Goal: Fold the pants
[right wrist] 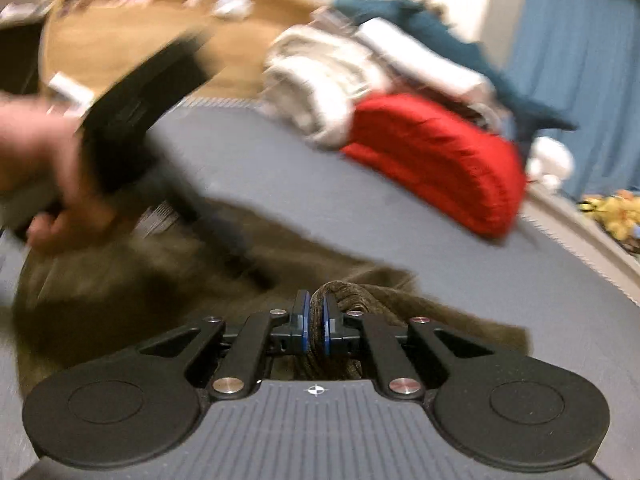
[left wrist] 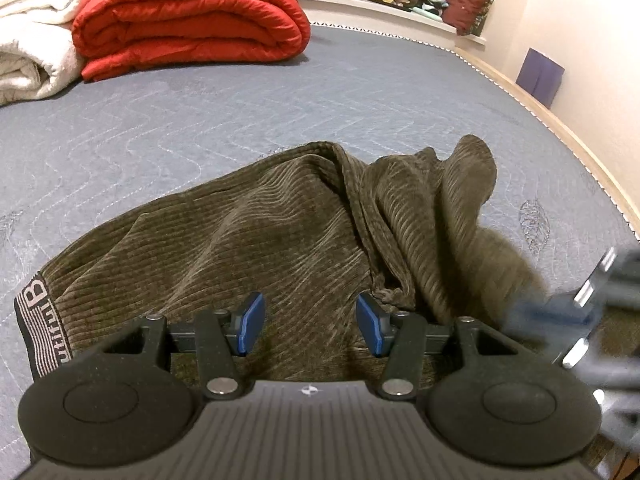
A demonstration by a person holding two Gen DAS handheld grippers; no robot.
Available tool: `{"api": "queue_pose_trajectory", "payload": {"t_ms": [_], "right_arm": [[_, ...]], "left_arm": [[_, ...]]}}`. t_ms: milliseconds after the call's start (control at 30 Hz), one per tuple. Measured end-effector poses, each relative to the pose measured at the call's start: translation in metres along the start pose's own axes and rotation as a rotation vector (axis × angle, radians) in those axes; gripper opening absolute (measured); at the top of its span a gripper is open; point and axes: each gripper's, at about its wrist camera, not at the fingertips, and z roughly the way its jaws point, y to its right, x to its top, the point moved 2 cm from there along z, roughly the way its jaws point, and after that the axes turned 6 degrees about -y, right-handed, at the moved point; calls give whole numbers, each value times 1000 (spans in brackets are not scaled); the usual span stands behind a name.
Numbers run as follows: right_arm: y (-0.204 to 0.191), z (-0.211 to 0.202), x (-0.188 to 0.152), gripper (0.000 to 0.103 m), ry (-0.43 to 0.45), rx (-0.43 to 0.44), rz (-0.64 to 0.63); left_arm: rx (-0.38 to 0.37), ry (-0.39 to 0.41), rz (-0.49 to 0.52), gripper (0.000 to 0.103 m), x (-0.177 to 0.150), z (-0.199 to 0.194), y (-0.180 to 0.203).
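Across the middle of both frames is the gray quilted mattress (left wrist: 240,112), with a red folded comforter (left wrist: 188,20) and a white blanket (left wrist: 32,40) piled at the upper left of the left wrist view. The brown corduroy pants (left wrist: 260,232) lie bunched in the lower center of that view, waistband label at the far left edge, one part lifted up toward the right. The left gripper (left wrist: 310,324) hovers just over the fabric with its blue pads spread apart, nothing between them. In the right wrist view the person's left hand (right wrist: 36,172) wraps around that gripper's handle at the upper left, all blurry. The right gripper (right wrist: 316,322) is clamped on a fold of the pants, bottom center.
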Motion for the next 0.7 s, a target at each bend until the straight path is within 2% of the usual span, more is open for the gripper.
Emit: {"api": "queue_pose_trajectory", "payload": {"t_ms": [100, 167, 200, 333, 367, 400, 467, 567, 700], "right_arm": [[-16, 18, -11, 9, -83, 10, -54], [-12, 23, -16, 9, -110, 5, -26], [-4, 20, -15, 13, -103, 17, 23], [55, 1, -17, 25, 5, 93, 407], [65, 0, -23, 33, 27, 87, 489], [80, -2, -29, 51, 43, 57, 581], [106, -1, -45, 63, 53, 21, 742], [131, 10, -70, 63, 34, 16, 951], [149, 16, -90, 62, 46, 1, 1135]], "left_arm": [[0, 0, -2, 56, 1, 0, -1], [0, -3, -10, 58, 1, 1, -2], [-1, -3, -12, 58, 2, 1, -2], [-9, -4, -16, 61, 3, 1, -4], [-10, -4, -17, 61, 3, 1, -4], [-9, -5, -18, 61, 4, 1, -4], [-12, -7, -23, 61, 5, 2, -5], [-15, -6, -28, 61, 6, 1, -6], [-17, -7, -32, 62, 6, 1, -7]]}}
